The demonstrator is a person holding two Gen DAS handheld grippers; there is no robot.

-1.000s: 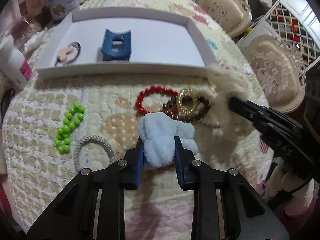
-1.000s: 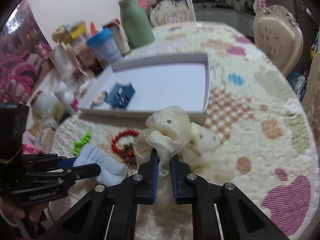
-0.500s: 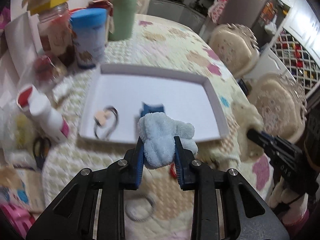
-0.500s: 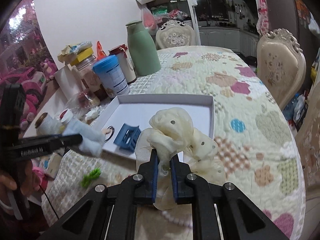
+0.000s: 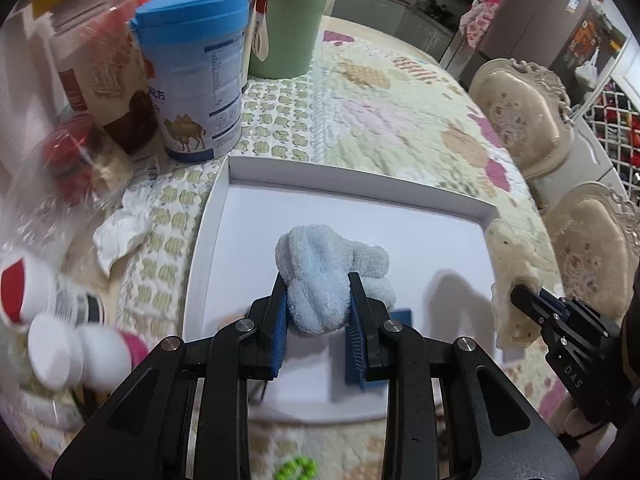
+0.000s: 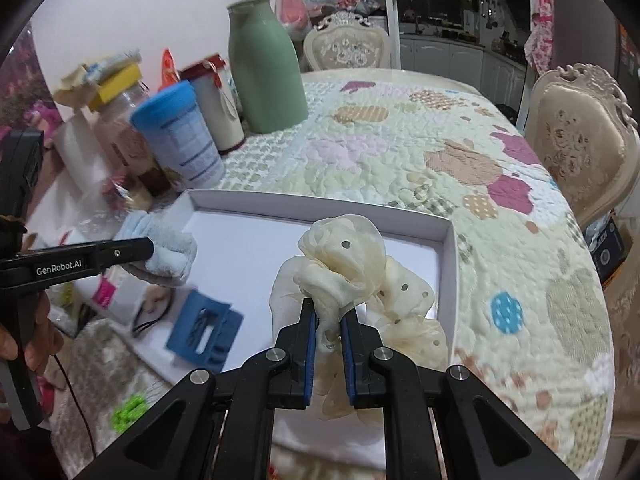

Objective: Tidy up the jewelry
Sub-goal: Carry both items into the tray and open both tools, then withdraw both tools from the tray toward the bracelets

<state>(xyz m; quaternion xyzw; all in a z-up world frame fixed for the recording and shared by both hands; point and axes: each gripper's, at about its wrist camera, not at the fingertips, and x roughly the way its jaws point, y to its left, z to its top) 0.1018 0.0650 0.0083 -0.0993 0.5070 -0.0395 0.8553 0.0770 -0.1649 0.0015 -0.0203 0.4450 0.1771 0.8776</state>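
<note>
My left gripper is shut on a fluffy light-blue scrunchie and holds it in the air over the white tray. In the right wrist view that left gripper reaches in from the left with the blue scrunchie over the tray's left part. My right gripper is shut on a cream dotted scrunchie, held above the tray's right part. A blue hair claw and a dark hair tie with a charm lie in the tray.
A blue-lidded tin, a green bottle, jars and small white bottles crowd the tray's left and far-left sides. Green beads lie on the quilted cloth near the front. Ornate chairs stand to the right of the table.
Both grippers lifted their scrunchies off the cloth and carried them forward over the tray. The bracelets and hair ties left on the cloth dropped out of view below.
</note>
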